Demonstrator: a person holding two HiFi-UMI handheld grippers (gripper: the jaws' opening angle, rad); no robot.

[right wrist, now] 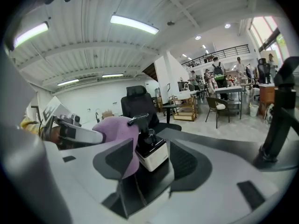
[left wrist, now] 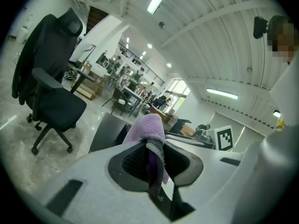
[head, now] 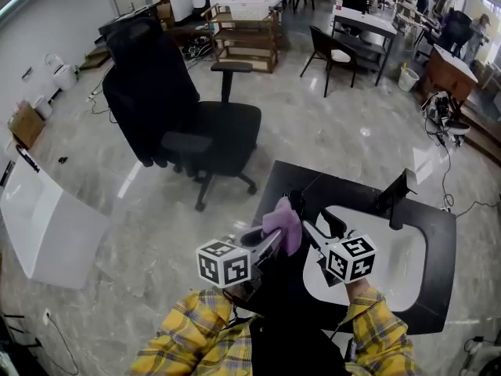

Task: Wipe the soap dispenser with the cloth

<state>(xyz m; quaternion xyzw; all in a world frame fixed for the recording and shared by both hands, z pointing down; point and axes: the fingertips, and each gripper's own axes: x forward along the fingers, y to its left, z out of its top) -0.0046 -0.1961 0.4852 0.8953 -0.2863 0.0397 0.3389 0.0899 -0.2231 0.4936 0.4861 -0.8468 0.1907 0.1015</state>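
My left gripper (head: 268,243) is clamped on the purple cloth (left wrist: 147,128), which bulges past its tips. My right gripper (head: 322,229) stands wide, with the soap dispenser (right wrist: 151,151) upright between its jaws and a gap on its right side. The cloth touches the dispenser at 9 o'clock. The black worktop (head: 291,175) ends at 12 o'clock. Bare floor lies beyond its edge, with an office chair (head: 192,120) at 10 o'clock and the sink (head: 401,258) at 3.
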